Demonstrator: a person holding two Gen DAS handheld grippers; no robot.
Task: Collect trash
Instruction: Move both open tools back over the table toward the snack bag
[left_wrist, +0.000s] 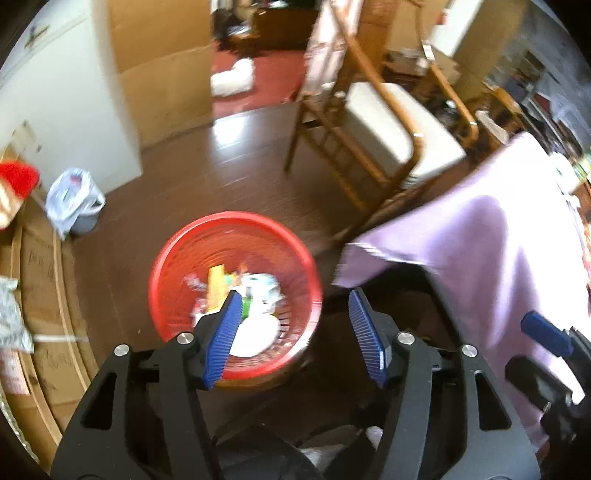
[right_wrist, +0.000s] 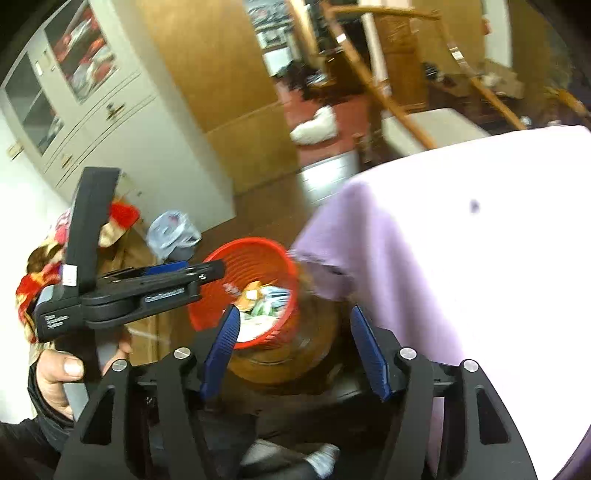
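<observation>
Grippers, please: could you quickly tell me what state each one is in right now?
Left gripper: open, nothing between its pads, above the red basket.
Right gripper: open, holding nothing.

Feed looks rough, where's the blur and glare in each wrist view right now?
Left wrist view: red basket smeared by motion, window glare on the floor, lilac cloth overexposed. Right wrist view: chair streaked, lilac cloth blown out to near white, edges bent by the fisheye.
</observation>
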